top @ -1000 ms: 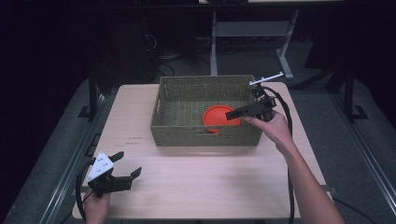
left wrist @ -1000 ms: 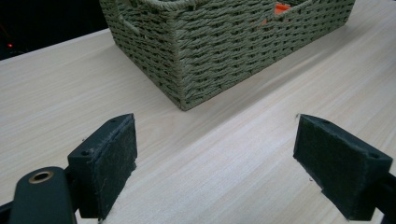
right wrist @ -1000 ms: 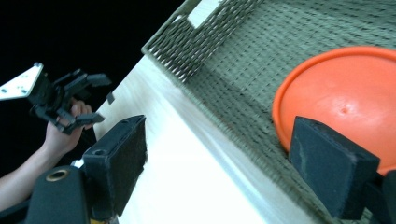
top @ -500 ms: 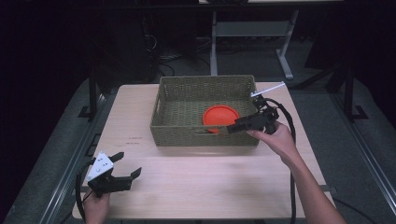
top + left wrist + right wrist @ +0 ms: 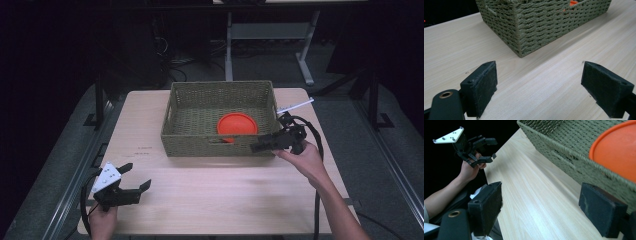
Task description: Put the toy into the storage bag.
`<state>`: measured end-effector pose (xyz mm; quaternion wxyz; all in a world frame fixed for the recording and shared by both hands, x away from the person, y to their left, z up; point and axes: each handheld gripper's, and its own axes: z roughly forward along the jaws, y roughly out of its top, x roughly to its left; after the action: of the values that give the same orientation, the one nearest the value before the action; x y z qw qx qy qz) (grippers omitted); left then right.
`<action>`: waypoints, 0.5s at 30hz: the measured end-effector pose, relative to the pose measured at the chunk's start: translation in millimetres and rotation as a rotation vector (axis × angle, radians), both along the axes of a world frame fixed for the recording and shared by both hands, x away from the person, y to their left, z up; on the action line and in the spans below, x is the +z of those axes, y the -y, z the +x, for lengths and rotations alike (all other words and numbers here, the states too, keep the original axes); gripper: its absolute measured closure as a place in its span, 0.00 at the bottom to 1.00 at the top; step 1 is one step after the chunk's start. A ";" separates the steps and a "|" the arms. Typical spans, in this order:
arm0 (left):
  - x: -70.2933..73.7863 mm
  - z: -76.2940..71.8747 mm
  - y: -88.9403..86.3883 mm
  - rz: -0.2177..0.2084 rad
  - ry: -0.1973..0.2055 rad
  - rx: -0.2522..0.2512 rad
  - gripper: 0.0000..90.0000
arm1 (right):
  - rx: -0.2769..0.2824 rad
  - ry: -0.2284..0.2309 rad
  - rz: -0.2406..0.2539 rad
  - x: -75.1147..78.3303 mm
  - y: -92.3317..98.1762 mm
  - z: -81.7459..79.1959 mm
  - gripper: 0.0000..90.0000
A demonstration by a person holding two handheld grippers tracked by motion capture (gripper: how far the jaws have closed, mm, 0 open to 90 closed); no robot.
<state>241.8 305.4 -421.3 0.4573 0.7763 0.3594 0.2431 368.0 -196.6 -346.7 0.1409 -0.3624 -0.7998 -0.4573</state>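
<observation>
Orange disc (image 5: pixel 237 124) lies flat on the floor of the woven basket (image 5: pixel 182 142), toward its right half, centre of the high view. Nothing else visible in the basket. In the right gripper view the disc (image 5: pixel 617 152) fills the upper right corner, behind the basket's near wall (image 5: pixel 574 167).

Your right gripper (image 5: pixel 261 146) hangs just outside that near wall, at the basket's right front corner, jaws wide apart and holding nothing. Its pads (image 5: pixel 487 207) frame bare table (image 5: pixel 536 202), not the disc.

Your left gripper (image 5: pixel 134 178) sits at the lower left of the high view, well apart from the basket, jaws likewise spread wide and empty. Its own view looks along the table (image 5: pixel 549 82) at the basket's corner (image 5: pixel 520 37).

Risks, as I judge them: the right gripper is low against the wall, so pushing forward from here would likely shove or tip the basket instead of clearing the rim. The disc lies flat and thin; a shallow approach may skid it against the weave without getting a jaw under its edge. Mind the right cable (image 5: pixel 315 137) snagging the basket corner.
</observation>
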 end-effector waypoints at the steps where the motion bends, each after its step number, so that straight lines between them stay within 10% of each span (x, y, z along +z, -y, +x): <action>1: 0.0 -0.4 0.1 -0.003 0.000 0.002 0.14 | 0.000 0.001 0.003 -0.8 0.9 -0.8 0.20; 15: 0.4 0.3 -1.6 -0.007 -0.013 0.000 0.14 | -0.017 0.007 0.008 -8.7 19.2 -15.5 0.21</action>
<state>242.1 307.0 -420.9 0.4577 0.7761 0.3634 0.2370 352.5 -215.8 -355.4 0.1355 -0.3670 -0.7953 -0.4631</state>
